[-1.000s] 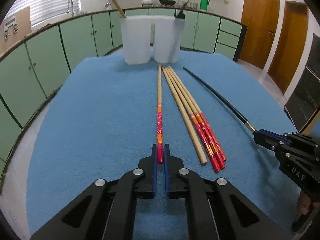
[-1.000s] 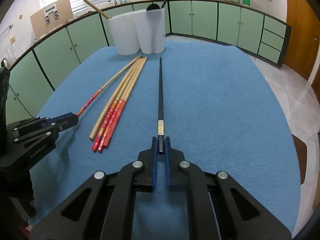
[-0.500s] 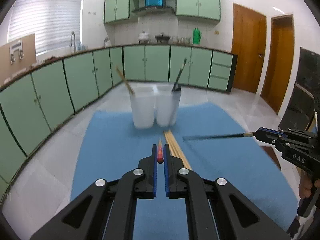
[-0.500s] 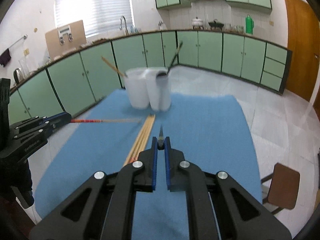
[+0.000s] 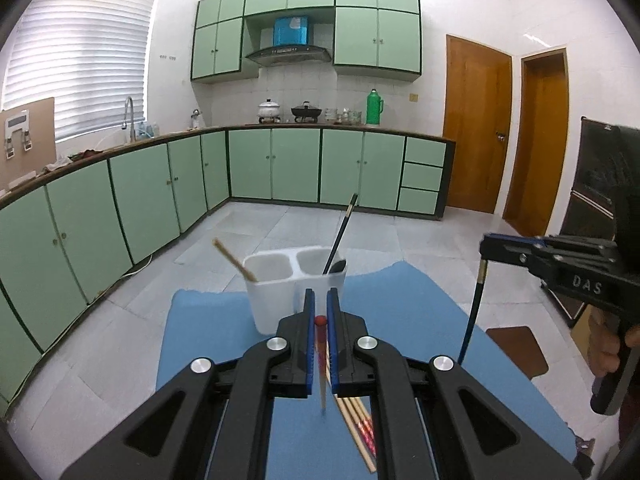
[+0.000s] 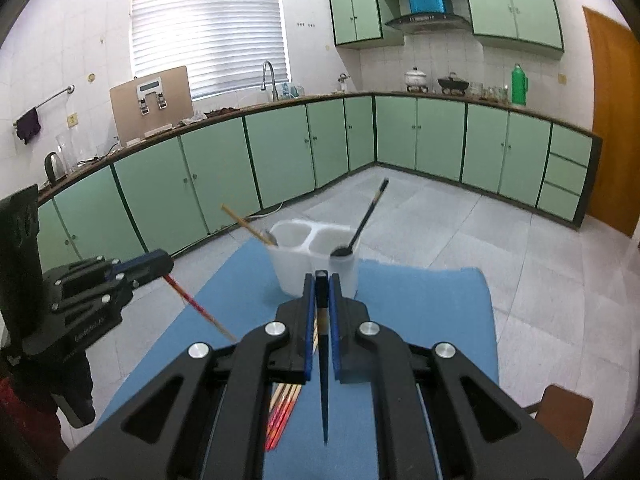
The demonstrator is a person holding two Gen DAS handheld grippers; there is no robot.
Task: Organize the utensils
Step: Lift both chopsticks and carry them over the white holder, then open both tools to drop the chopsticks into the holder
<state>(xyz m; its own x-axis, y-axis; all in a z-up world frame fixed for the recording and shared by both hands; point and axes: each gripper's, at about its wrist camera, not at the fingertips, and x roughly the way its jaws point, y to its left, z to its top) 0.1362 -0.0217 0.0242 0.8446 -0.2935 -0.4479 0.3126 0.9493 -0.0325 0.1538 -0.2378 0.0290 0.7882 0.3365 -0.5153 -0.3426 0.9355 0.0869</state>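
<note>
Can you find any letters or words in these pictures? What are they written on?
"DAS": white letters on the black body of the right gripper, in the left wrist view.
Raised lettering on the black body of the left gripper, in the right wrist view: too faint and blurred to read.
The blue box above the range hood has a pale label: too small to read.
Nothing else carries readable words.

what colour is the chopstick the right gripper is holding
Black, with a pale band near the held end; the black chopstick shows best in the right wrist view, clamped in the right gripper.
</note>
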